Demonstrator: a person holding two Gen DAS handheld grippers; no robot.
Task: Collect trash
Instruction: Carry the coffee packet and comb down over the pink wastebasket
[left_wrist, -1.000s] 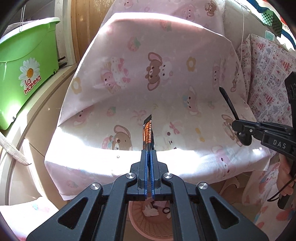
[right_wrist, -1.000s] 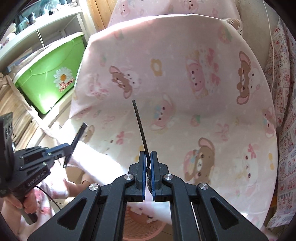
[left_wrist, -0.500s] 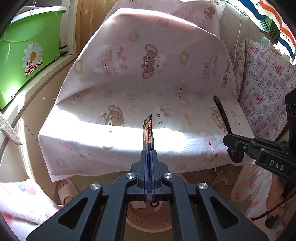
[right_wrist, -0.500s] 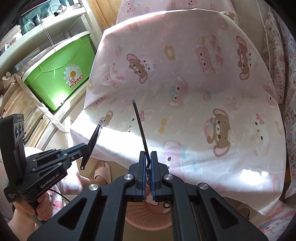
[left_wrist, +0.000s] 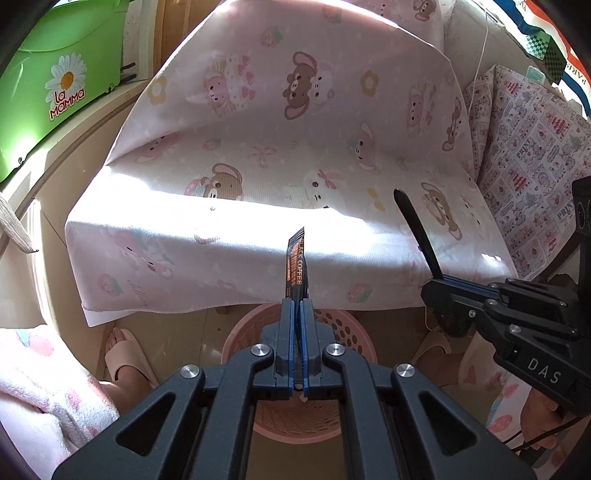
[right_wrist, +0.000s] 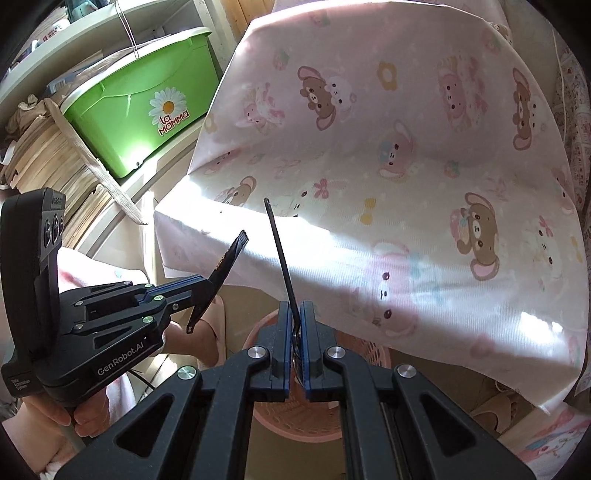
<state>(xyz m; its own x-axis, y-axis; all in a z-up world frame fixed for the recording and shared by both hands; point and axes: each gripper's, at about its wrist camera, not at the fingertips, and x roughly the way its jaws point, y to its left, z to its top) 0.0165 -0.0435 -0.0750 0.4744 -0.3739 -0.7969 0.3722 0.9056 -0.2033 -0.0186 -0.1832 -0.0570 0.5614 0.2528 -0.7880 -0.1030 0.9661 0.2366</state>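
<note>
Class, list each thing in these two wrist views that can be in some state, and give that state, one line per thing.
Left gripper: shut on the black coffee sachet.
Black coffee sachet: upright, torn open at top, held above basket.
Right gripper: shut on the thin black plastic spoon.
Thin black plastic spoon: tilted, handle up.
Pink perforated plastic basket: open-topped, on the floor below both grippers.
Green lidded plastic bin: closed.

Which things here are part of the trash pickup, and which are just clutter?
Job: coffee sachet in left gripper; black spoon in right gripper; pink basket below.
Clutter: green bin, bear cloth, slipper.
</note>
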